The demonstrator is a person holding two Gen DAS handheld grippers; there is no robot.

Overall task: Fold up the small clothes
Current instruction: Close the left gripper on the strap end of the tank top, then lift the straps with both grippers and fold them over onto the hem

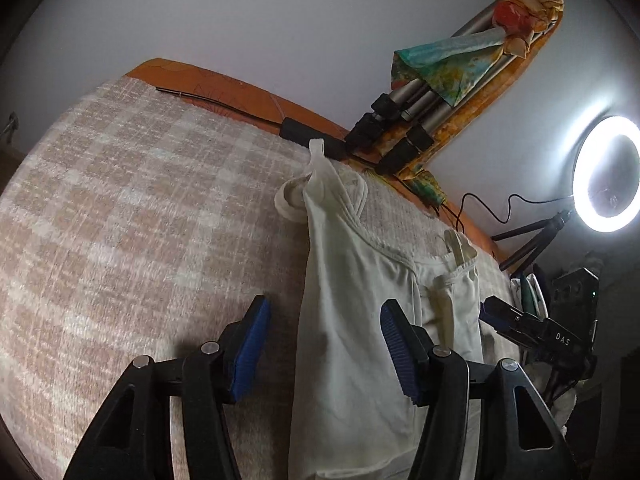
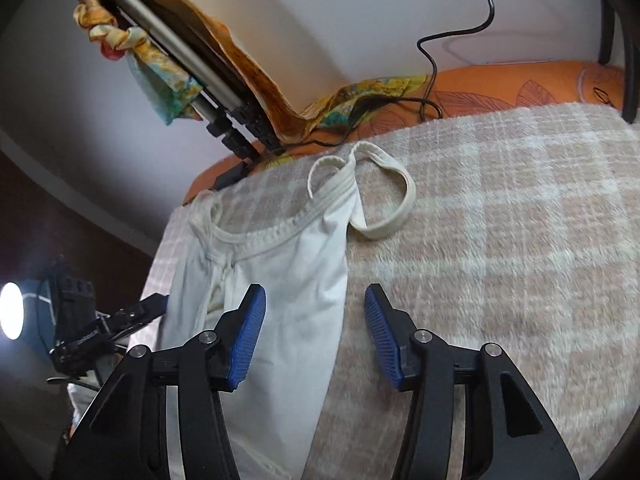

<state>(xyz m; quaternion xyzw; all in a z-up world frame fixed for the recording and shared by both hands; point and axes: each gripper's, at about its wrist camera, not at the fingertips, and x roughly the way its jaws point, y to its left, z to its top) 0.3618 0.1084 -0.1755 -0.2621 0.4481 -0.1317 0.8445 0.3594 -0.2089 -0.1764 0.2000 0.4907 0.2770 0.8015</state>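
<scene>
The letters "DAS" are readable in white on the black body of the right gripper [image 1: 516, 322], seen at the right edge of the left wrist view; no other writing is legible. The left gripper [image 1: 324, 344] has its blue-padded fingers [image 1: 250, 346] spread apart and released, with the cloth lying between them but not pinched. The right gripper [image 2: 314, 334] is likewise released, its fingers [image 2: 250, 336] parted over the garment's right edge, gripping nothing. A small white sleeveless top [image 1: 352, 300] lies on a bed covered by a beige and white checked blanket [image 1: 120, 220]. It is folded lengthwise into a narrow strip, its shoulder straps [image 2: 384, 196] looped loosely at the far end, near the orange edge of the bed.
</scene>
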